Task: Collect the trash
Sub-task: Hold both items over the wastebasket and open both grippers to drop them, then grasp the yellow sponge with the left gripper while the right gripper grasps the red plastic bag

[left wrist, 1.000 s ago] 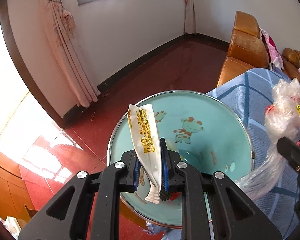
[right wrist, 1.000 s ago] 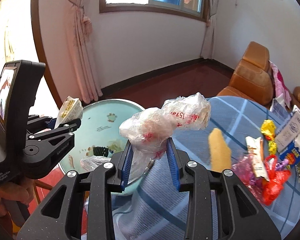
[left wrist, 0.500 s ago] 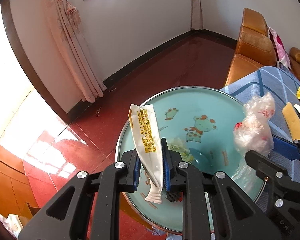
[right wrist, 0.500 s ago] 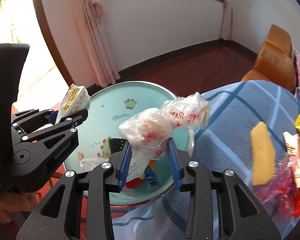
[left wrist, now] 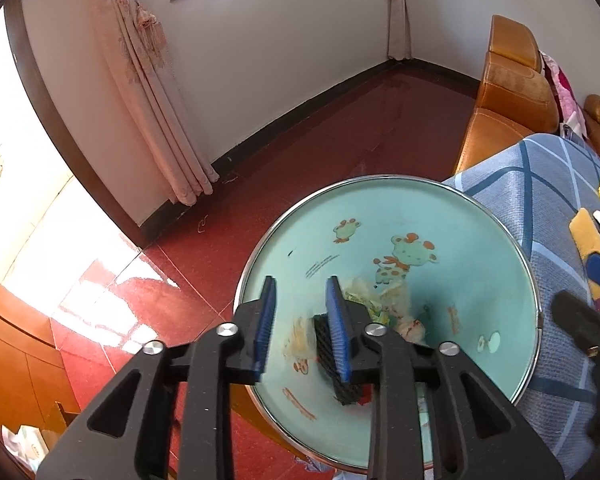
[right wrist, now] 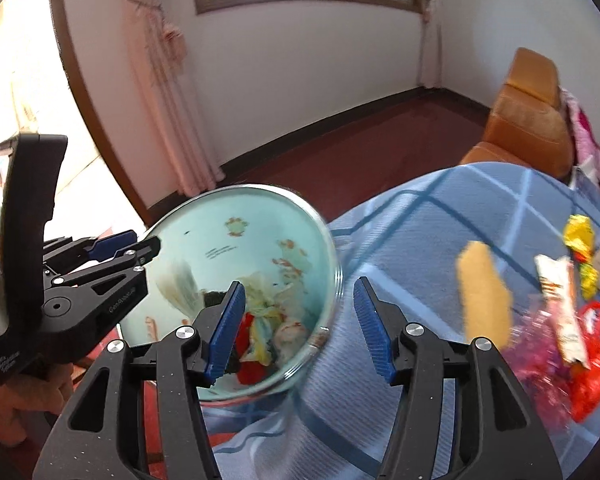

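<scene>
both grippers let go over the bin

our left gripper (left wrist: 300,326) and right gripper (right wrist: 298,330) have just been opening, and both stand spread with nothing between them, poised above the round mint-green cartoon-printed trash bin (left wrist: 496,216) so pieces fall inside. crumpled wrappers and plastic (right wrist: 268,320) lie at its bottom. on the blue checked cloth of the worktop (right wrist: 420,236) a yellow sponge-like strip (right wrist: 482,292) and bright candy wrappers (right wrist: 564,320) remain; we judge those next, with nothing blocking the way.
</scene>
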### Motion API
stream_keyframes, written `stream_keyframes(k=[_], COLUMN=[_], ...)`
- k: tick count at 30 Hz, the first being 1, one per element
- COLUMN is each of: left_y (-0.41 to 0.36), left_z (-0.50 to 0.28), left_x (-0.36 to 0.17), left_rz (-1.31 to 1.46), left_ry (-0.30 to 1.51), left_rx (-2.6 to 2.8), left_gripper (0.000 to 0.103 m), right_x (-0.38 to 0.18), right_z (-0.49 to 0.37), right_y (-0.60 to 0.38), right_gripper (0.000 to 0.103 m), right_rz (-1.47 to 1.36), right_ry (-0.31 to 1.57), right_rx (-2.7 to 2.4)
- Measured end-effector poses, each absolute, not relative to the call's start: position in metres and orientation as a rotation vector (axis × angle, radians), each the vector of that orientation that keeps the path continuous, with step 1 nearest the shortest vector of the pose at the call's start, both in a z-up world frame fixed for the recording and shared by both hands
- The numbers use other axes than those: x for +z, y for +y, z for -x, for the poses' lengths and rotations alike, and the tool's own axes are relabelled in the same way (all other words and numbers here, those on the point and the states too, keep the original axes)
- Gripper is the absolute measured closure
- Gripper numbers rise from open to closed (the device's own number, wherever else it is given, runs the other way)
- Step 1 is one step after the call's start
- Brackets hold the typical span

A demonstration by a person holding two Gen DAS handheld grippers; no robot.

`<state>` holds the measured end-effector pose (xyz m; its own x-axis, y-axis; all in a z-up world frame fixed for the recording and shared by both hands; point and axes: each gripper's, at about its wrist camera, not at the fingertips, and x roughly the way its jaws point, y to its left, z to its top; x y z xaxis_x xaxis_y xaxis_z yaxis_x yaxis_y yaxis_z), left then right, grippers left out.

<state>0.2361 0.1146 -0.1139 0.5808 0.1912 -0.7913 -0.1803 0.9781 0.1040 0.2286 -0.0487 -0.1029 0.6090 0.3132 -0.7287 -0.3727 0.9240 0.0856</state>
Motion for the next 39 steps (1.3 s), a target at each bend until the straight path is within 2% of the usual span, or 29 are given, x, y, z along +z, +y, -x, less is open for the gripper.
stream_keyframes(k=[1, 2, 7, 9, 11, 15, 18, 39], left_y=[0.114, 0.114, 0.104, 0.100, 0.097, 0.087, 0.077, -0.004], left_z=[-0.236, -0.236, -0.231, -0.228, -0.226, -0.217, -0.210, -0.186], left_x=[-0.114, -0.114, -0.108, -0.105, -0.100, -0.092, -0.085, -0.071], left_rz=[-0.010, -0.011, -0.035, -0.044, -0.052, -0.084, -0.119, -0.187], left_ry=[0.926, 0.925, 0.903, 0.890, 0.877, 0.835, 0.804, 0.785], left_rx=[0.214, 0.214, 0.223, 0.237, 0.238, 0.279, 0.289, 0.082], left_gripper=[0.062, 0.052, 0.041, 0.030, 0.026, 0.010, 0.006, 0.006], right_x=[-0.100, -0.098, -0.094, -0.094, -0.095, -0.096, -0.096, -0.086], right_z=[-0.226, -0.223, -0.219, -0.217, -0.215, -0.210, -0.205, -0.172], right_y=[-0.055, -0.061, -0.084, -0.093, -0.101, -0.124, -0.137, -0.210], right_gripper=[0.041, 0.037, 0.033, 0.032, 0.030, 0.027, 0.027, 0.027], right_rz=[0.064, 0.046, 0.004, -0.010, -0.026, -0.066, -0.097, -0.166], right_ry=[0.816, 0.808, 0.808, 0.815, 0.818, 0.818, 0.818, 0.778], right_rx=[0.384, 0.372, 0.308, 0.271, 0.246, 0.198, 0.180, 0.030])
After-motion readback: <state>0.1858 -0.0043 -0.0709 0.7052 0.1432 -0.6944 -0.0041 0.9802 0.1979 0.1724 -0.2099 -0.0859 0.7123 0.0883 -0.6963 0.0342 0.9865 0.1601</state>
